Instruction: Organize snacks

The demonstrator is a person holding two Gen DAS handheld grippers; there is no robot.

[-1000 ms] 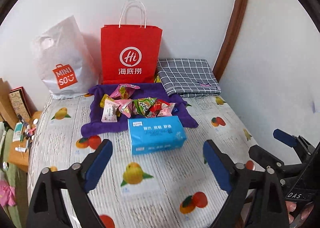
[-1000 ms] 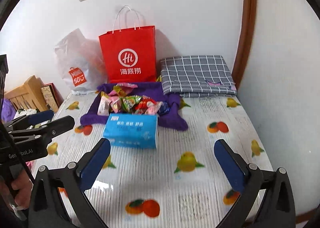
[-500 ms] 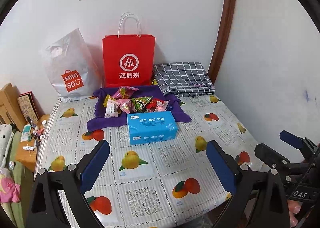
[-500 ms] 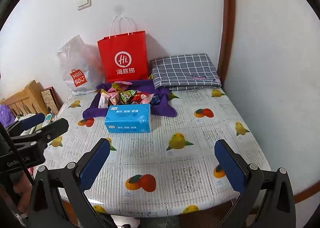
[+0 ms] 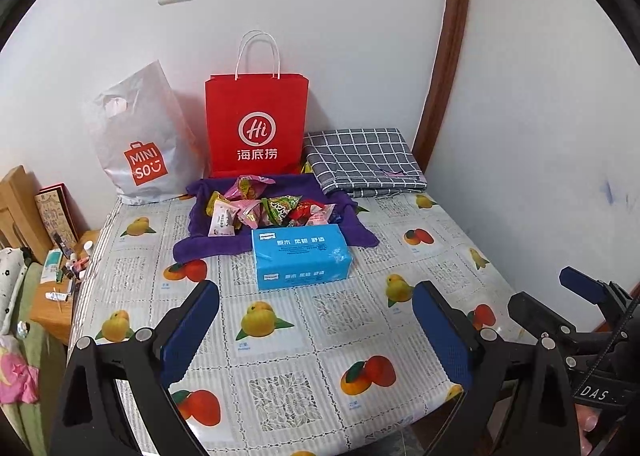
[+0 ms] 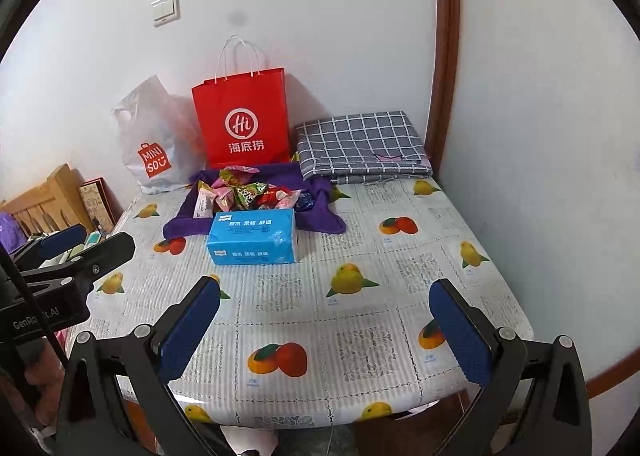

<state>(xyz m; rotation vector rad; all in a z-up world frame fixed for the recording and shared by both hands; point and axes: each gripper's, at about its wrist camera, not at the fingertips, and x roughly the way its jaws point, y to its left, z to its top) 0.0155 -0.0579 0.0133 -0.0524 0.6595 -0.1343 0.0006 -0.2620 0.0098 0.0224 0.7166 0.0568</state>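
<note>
Several wrapped snacks [image 5: 267, 209] lie in a pile on a purple cloth [image 5: 208, 244] at the back of the table; they also show in the right wrist view [image 6: 244, 194]. My left gripper [image 5: 316, 330] is open and empty, held back above the table's front edge. My right gripper [image 6: 326, 330] is open and empty, also above the front edge. Each gripper is far from the snacks. The right gripper shows at the right of the left wrist view [image 5: 560, 304], the left gripper at the left of the right wrist view [image 6: 80, 244].
A blue tissue box [image 5: 301, 256] sits just in front of the cloth. A red paper bag [image 5: 257, 124], a white Miniso bag [image 5: 140, 140] and a folded grey checked cloth [image 5: 364, 160] stand along the back wall. The fruit-print tablecloth [image 5: 340, 312] covers the table. A wall bounds the right side.
Both grippers have pulled back and up from the table, so more of the table and its front edge shows. Both stay open. Nothing on the table has moved.
</note>
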